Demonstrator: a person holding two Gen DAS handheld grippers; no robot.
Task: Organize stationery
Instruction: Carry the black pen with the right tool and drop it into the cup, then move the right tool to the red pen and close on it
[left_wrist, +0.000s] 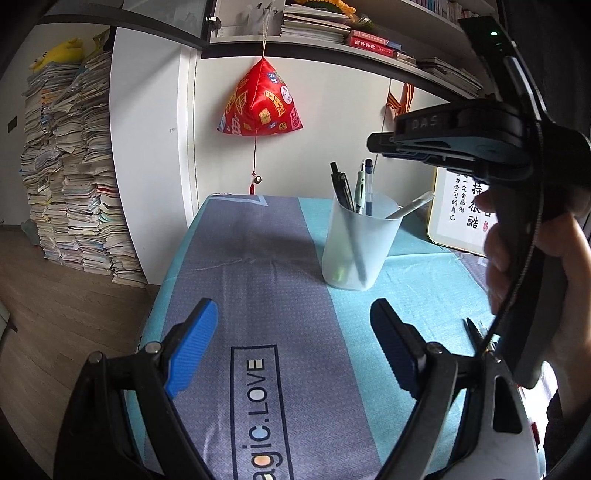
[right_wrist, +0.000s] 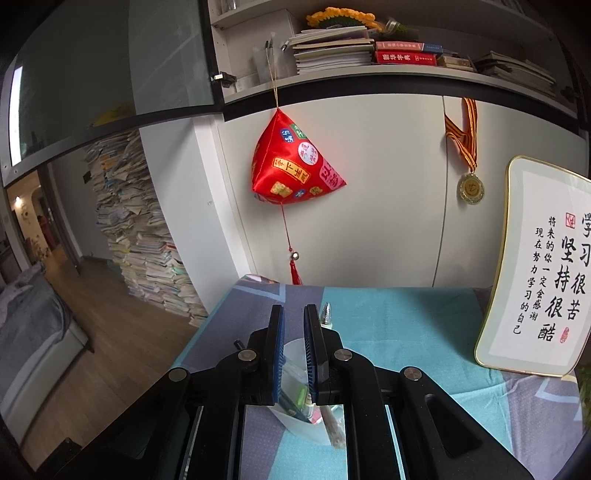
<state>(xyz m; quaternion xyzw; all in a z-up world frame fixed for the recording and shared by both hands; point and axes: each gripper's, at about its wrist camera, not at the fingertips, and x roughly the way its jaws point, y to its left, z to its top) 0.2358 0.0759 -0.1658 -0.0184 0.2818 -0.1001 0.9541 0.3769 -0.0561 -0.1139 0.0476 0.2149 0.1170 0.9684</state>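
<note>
Blue-padded fingers of the left gripper (left_wrist: 293, 332) fill the foreground of the left wrist view, spread wide apart with nothing between them, hovering above a table (left_wrist: 258, 258) covered in a grey and turquoise cloth printed with ".LOVE". Beyond the fingers, toward the table's far right area, stands a translucent plastic cup (left_wrist: 356, 245). It holds several pens (left_wrist: 364, 188) upright or leaning, and a clear-barrelled one (left_wrist: 412, 207) tilting out to the right. Further right, the right gripper (left_wrist: 373, 142) hangs above the cup, held by a hand (left_wrist: 554, 266); a small black object lies on the cloth near the table's right edge, too hidden to identify.

From the right wrist view, the right gripper's (right_wrist: 293, 314) two blue pads stand close together with a narrow gap, and nothing is clamped between them. Directly below sits the cup (right_wrist: 295, 421), its pens partly visible through the gap, one silver pen tip (right_wrist: 326, 313) rising just right of the fingers.

Behind the table, a red pyramid-shaped charm (right_wrist: 291, 166) hangs against a white cabinet. Right of it hangs a gold medal (right_wrist: 471, 188), and a framed calligraphy plaque (right_wrist: 535, 266) leans at the table's far right corner.
</note>
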